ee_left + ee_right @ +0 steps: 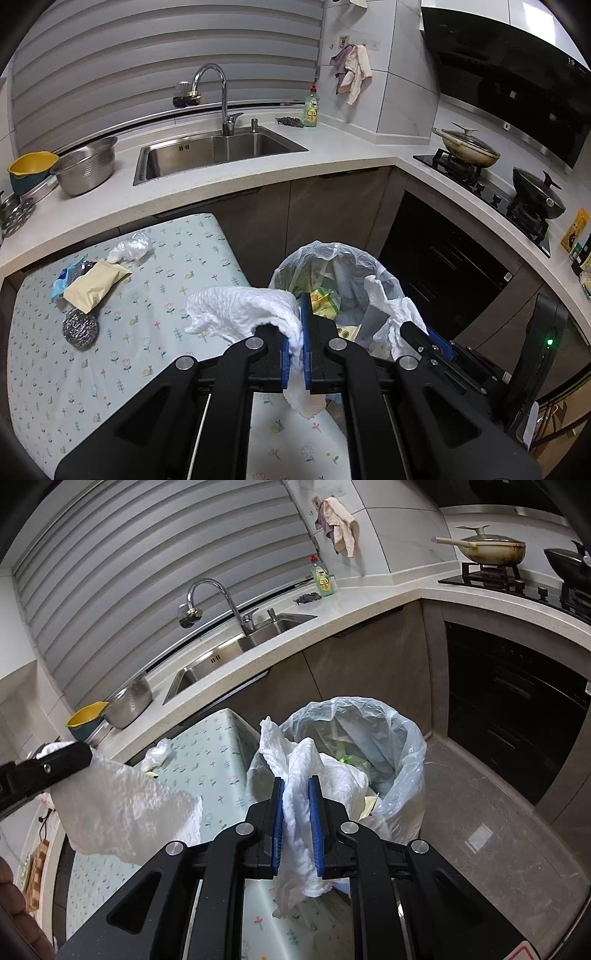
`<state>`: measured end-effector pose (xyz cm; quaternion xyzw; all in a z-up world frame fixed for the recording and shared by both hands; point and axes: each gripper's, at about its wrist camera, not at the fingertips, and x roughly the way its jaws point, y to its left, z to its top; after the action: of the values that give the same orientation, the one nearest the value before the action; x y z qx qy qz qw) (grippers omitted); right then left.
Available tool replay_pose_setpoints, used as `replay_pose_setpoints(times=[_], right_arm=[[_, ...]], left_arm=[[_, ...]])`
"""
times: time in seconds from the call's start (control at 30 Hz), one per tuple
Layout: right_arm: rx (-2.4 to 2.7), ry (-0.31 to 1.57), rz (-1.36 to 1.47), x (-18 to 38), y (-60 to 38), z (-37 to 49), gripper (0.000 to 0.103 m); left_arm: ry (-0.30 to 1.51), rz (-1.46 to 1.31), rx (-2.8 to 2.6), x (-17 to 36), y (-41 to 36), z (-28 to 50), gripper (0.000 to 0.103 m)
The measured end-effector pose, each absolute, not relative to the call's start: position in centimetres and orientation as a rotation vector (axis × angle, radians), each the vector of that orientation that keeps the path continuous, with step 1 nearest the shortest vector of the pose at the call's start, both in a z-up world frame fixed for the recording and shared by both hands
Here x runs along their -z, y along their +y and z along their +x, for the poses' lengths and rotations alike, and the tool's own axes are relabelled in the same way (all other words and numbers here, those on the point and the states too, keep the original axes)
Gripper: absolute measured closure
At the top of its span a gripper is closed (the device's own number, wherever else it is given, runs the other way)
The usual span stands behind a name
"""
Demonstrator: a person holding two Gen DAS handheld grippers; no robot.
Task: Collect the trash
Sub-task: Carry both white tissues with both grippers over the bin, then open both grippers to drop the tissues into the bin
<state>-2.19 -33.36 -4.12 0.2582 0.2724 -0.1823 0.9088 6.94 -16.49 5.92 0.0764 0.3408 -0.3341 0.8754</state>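
Centrally, the left gripper (295, 354) is clenched on a white paper towel (240, 310), and the right gripper (297, 827) is clenched on another crumpled tissue (299, 775). Both sit beside the lined trash bin (399, 746) at center right, with bare grey floor (480, 812) to its right. At left, a floral-clothed table (147, 332) carries a beige packet (96, 284), steel scourer (80, 328) and plastic wad (129, 247). Bin contents are unclear.

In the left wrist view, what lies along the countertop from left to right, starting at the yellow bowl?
Yellow bowl → steel colander → sink with its faucet → dark scrubber → green dish soap bottle → cream lidded pan → black wok.
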Motion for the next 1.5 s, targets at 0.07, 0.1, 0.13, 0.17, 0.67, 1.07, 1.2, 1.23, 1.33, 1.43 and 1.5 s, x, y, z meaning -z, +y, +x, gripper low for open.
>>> replay_pose_setpoints(times=[0.07,0.1,0.13,0.17,0.67,1.07,1.2,1.23,1.33,1.43,1.5], right_arm=[[0.384,0.567,0.535,4.4,-34.2,-1.8,0.09],[0.388,0.569,0.539,4.6,-34.7,-1.5,0.09],[0.392,0.571,0.541,4.7,-35.1,-1.2,0.09],[0.396,0.574,0.541,4.9,-35.5,-0.8,0.09],[0.423,0.603,0.549,7.0,-38.6,4.2,0.07],[0.442,0.573,0.553,5.8,-38.3,4.1,0.052],[0.452,0.564,0.55,5.5,-38.1,3.6,0.051],[0.456,0.564,0.548,5.4,-38.1,3.6,0.051],[0.466,0.566,0.548,5.4,-38.1,3.2,0.051],[0.478,0.564,0.554,5.4,-38.3,2.8,0.051],[0.485,0.567,0.56,5.6,-38.4,2.6,0.051]], left_arm=[[0.717,0.155,0.719,-5.7,-17.7,7.5,0.098],[0.722,0.154,0.731,-5.6,-18.3,7.8,0.098],[0.724,0.153,0.74,-5.5,-18.8,8.1,0.098],[0.726,0.155,0.748,-5.3,-19.6,8.4,0.098],[0.809,0.126,0.763,-1.8,-24.4,14.1,0.075],[0.796,0.058,0.759,-2.5,-23.2,15.3,0.03],[0.799,0.033,0.79,-3.1,-23.2,15.3,0.03],[0.794,0.037,0.802,-3.3,-23.4,15.2,0.03],[0.791,0.053,0.846,-3.9,-24.3,14.8,0.03],[0.829,0.094,0.91,-3.6,-25.9,15.0,0.03],[0.849,0.141,0.873,-2.6,-26.8,15.4,0.029]])
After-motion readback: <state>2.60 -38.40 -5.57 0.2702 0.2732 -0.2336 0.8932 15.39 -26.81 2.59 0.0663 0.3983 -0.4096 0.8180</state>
